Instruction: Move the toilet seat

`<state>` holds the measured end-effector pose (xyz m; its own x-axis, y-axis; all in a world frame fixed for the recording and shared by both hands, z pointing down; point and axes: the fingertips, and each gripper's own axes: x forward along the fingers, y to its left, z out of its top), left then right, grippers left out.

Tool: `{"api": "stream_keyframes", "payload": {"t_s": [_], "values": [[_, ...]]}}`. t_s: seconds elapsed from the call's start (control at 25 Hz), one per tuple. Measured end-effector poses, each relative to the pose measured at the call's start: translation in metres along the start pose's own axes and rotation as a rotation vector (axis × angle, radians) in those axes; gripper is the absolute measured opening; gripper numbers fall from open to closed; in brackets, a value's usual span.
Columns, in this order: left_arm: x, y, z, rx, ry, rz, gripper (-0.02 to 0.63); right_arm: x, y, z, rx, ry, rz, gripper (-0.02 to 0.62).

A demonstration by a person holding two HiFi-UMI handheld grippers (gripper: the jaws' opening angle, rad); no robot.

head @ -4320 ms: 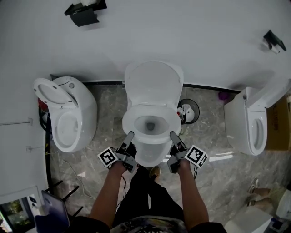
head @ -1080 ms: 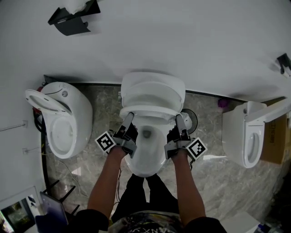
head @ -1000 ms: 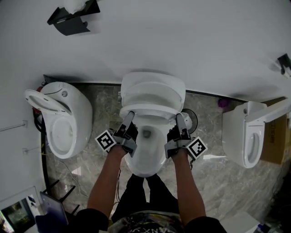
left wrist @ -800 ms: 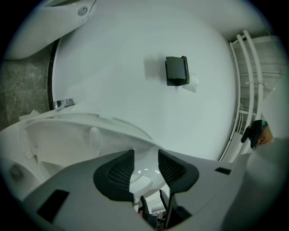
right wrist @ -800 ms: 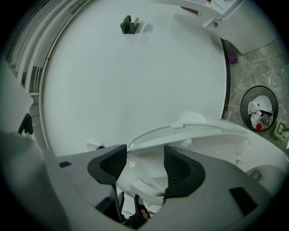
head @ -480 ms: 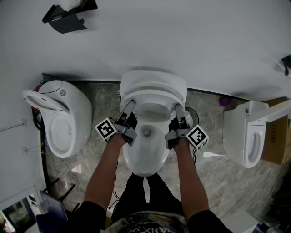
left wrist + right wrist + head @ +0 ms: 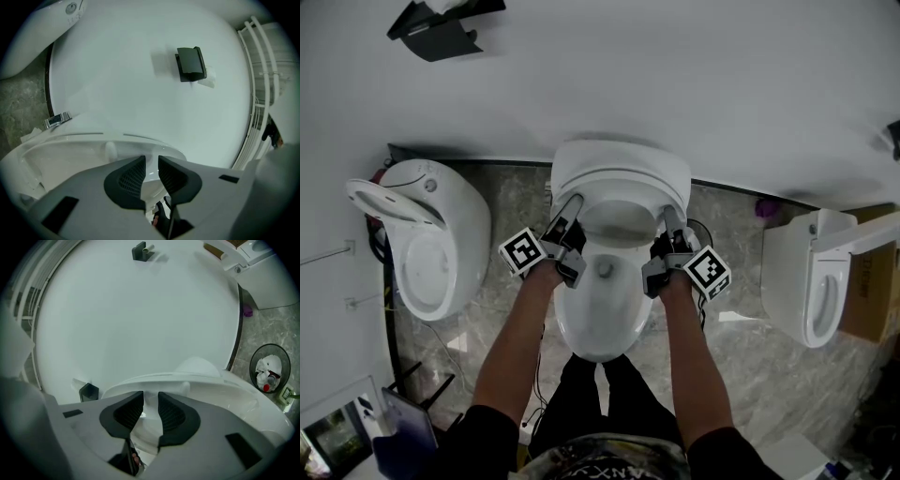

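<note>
Tongs first: the left tongs [image 7: 573, 202] lie along the left side rim of the toilet seat [image 7: 70, 150]. Their jaws have just been closing and are drawn to a narrow slot with the seat's white edge in it, so they look pinched on that edge.

Between the two hands the seat stands part-raised, tilted up off the bowl [image 7: 598, 323] and leaning back toward the lid [image 7: 621, 155], which is upright near the wall. Its hinge line runs left to right at the back, and its free front edge is toward the person.

The right tongs [image 7: 667, 216] mirror the left on the right side rim. Their jaws have also just been closing to a slim gap with the white rim in it.

Neither hand is nearer. The seat lies straight ahead of both, so the coming swing should turn about that rear hinge.
</note>
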<state>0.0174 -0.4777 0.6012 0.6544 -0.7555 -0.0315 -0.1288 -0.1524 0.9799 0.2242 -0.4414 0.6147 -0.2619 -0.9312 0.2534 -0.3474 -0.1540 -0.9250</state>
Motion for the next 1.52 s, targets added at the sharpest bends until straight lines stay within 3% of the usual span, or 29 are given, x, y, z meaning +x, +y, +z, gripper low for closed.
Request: {"api": "stream_keyframes", "payload": {"t_s": [0.12,0.2,0.24,0.4,0.48,0.6,0.88,1.2,1.52], "values": [[0.001,0.004,-0.001,0.007,0.005,0.022,0.054,0.001,-0.003,0.0,-0.012,0.004,-0.023,0.077],[0.002,0.006,-0.003,0.017,0.019,0.028,0.025,0.0,-0.003,0.0,-0.031,0.01,-0.026,0.001],[0.001,0.008,-0.004,0.031,0.028,0.037,0.023,0.0,-0.001,0.001,-0.045,0.013,-0.021,0.002],[-0.003,0.011,-0.005,0.156,0.082,0.1,0.023,0.0,0.008,0.001,-0.093,0.023,-0.001,0.002],[-0.003,0.0,-0.009,0.22,0.107,0.093,0.023,-0.005,0.016,0.0,-0.127,0.029,0.01,0.002],[-0.002,-0.028,-0.015,0.32,0.137,0.044,0.023,-0.012,0.036,-0.002,-0.203,0.045,0.036,0.002],[-0.018,-0.089,-0.021,0.553,0.191,0.013,0.023,-0.041,0.098,-0.017,-0.394,0.113,0.131,0.002],[-0.043,-0.176,-0.019,0.817,0.204,-0.027,0.023,-0.086,0.185,-0.024,-0.729,0.121,0.227,0.002],[-0.069,-0.287,-0.034,1.064,0.231,-0.121,0.023,-0.149,0.278,-0.023,-1.032,0.077,0.332,0.002]]}}
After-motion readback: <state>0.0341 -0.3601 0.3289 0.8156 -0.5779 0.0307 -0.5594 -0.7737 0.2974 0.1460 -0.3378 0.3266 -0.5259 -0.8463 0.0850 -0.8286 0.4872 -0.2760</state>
